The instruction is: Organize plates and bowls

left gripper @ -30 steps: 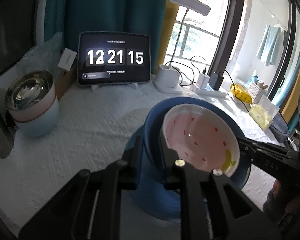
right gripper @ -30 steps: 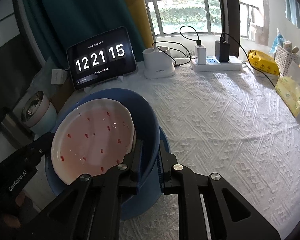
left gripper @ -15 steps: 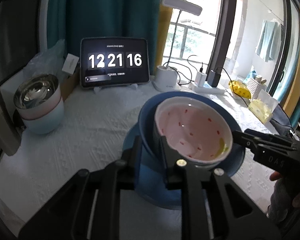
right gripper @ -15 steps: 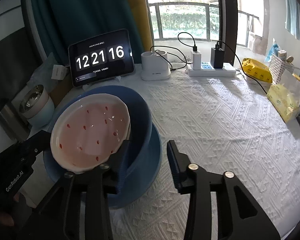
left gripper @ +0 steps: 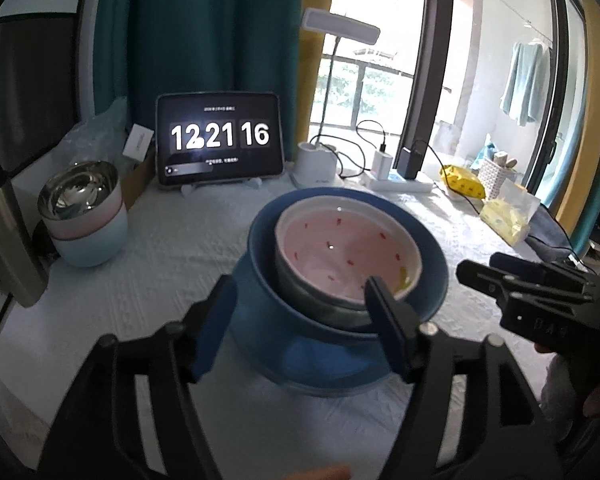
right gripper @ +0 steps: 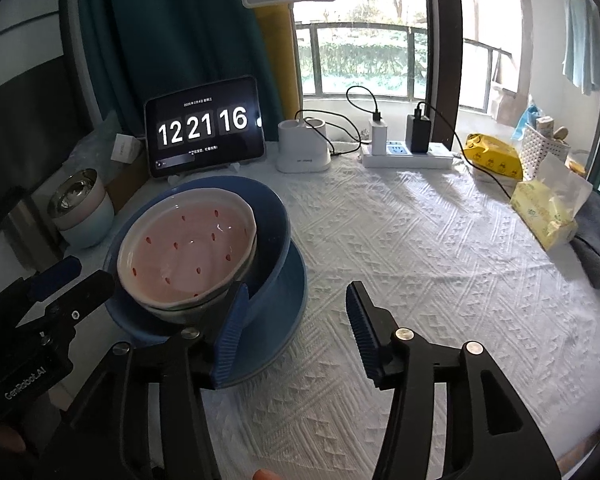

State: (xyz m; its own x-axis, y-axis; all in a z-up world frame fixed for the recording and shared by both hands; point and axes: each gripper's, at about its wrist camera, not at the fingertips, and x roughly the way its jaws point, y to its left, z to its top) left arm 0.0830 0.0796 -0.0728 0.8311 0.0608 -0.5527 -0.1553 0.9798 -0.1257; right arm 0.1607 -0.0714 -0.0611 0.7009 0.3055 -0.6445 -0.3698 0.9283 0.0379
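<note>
The tablet (right gripper: 205, 130) shows a flip clock in big white digits: 12 21 16. A small line of text above the digits and another below them are too small to read. The left gripper (right gripper: 66, 280), seen from the right wrist view, bears the white lettering "GenRobot.AI" on its black body. In the left wrist view the right gripper (left gripper: 516, 276) carries faint letters, perhaps "DAS", not clearly legible.
</note>
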